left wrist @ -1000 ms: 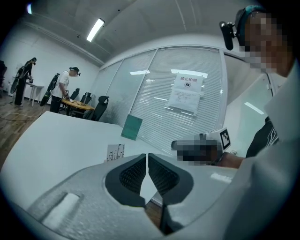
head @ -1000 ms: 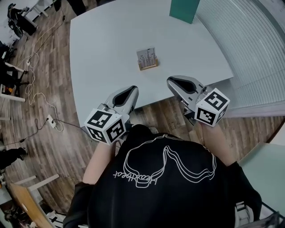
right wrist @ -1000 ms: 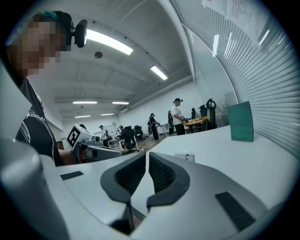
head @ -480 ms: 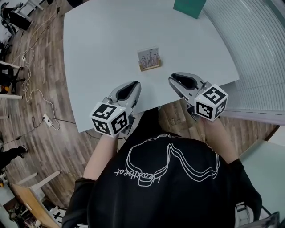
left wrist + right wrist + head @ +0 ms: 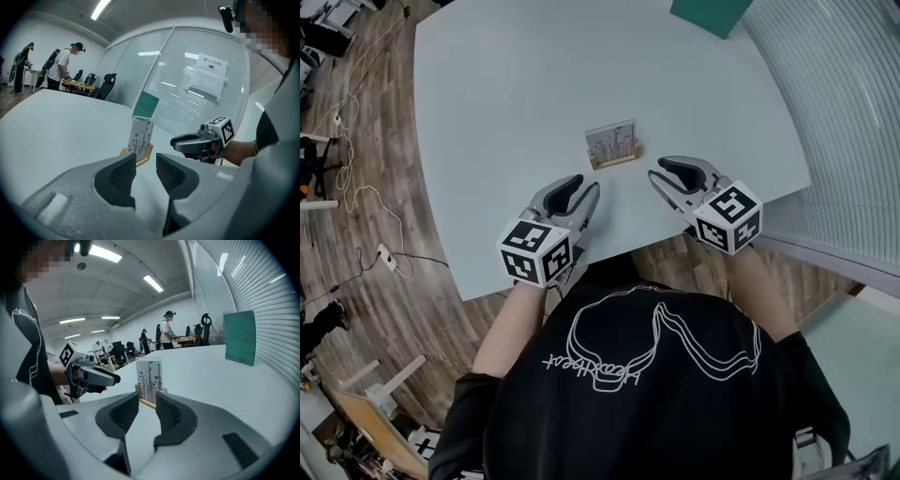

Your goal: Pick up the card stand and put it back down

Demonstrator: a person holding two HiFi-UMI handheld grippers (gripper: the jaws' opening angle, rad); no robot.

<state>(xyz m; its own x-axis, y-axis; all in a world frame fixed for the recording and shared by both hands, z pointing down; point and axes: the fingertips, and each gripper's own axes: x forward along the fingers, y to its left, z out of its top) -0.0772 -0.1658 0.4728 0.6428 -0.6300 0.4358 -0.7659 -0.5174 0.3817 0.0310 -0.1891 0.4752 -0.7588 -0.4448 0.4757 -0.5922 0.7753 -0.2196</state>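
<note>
The left gripper (image 5: 580,190) and right gripper (image 5: 662,172) hang low over the bench (image 5: 506,103), fingers spread and empty, with the card stand (image 5: 612,146) upright just ahead of them, between the two pairs and touching neither. A second ago both pairs were pressed together back at the bench's near edge; they have just been opening while drawing nearer the unmoved stand.
</note>
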